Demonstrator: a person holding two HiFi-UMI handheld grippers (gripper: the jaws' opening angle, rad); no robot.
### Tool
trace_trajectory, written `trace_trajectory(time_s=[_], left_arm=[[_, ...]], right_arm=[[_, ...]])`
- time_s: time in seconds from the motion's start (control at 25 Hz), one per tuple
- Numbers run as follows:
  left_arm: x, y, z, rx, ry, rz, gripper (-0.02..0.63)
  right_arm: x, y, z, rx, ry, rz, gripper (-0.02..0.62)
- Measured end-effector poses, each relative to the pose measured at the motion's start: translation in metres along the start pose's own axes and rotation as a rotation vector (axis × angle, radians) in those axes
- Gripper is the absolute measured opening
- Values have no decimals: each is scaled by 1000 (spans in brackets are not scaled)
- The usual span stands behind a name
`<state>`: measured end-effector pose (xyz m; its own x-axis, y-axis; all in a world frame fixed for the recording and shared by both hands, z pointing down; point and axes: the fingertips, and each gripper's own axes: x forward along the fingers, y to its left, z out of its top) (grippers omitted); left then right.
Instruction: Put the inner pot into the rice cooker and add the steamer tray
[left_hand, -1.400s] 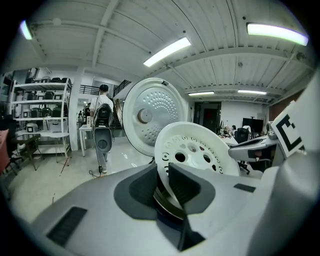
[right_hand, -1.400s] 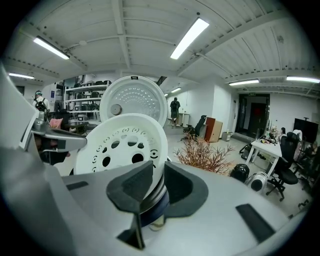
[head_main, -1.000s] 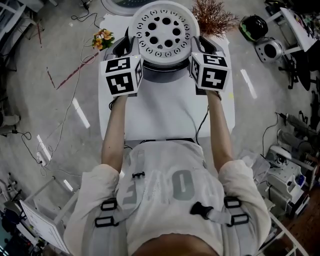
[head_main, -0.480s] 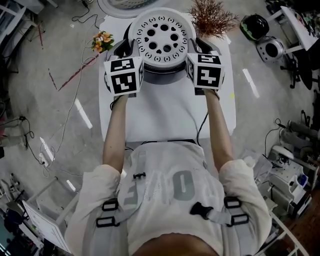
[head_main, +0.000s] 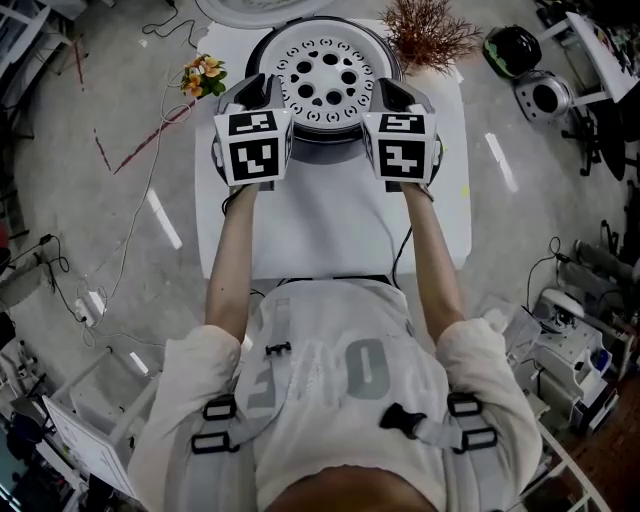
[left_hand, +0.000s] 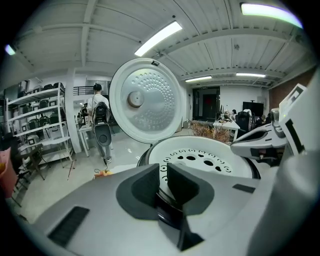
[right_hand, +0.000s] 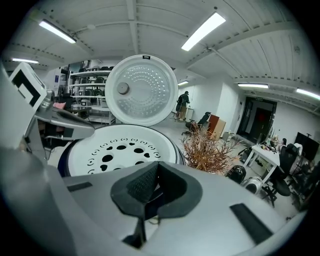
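The left gripper (left_hand: 163, 172) has its jaws drawn narrow, pinching the near left rim of the white perforated steamer tray (head_main: 325, 75). The right gripper (right_hand: 157, 169) sits at the tray's right edge; its jaws have just closed fully together with nothing between them. The tray lies level in the mouth of the dark-rimmed rice cooker (head_main: 262, 42), top centre in the head view. The cooker's round lid (left_hand: 145, 100) stands open behind it. The cooker rests on a white table (head_main: 330, 220), with a dried brown plant (head_main: 425, 35) at the upper right and orange flowers (head_main: 203, 75) at the upper left.
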<state>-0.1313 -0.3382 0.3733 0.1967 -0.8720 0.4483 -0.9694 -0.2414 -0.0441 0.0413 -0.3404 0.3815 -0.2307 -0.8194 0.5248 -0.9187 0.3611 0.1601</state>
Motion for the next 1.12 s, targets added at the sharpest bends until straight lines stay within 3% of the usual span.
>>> trace_trajectory(time_s=[0.32,0.48,0.84,1.12], left_arm=[[-1,-2,5,-6,-24,-2,60],[-11,2,27,14,-82,14,60],[-99,-2,109,7,-418,18,60],[-188,-21,124,62,-635,1,52]], right_arm=[[-5,-3,1,-10,-16,1,8],[-18,-7,20,-9,-92,-8,8],[-102,1,86,-84,-417,-49,8],[-186,33,105,-63,-595,-48,8]])
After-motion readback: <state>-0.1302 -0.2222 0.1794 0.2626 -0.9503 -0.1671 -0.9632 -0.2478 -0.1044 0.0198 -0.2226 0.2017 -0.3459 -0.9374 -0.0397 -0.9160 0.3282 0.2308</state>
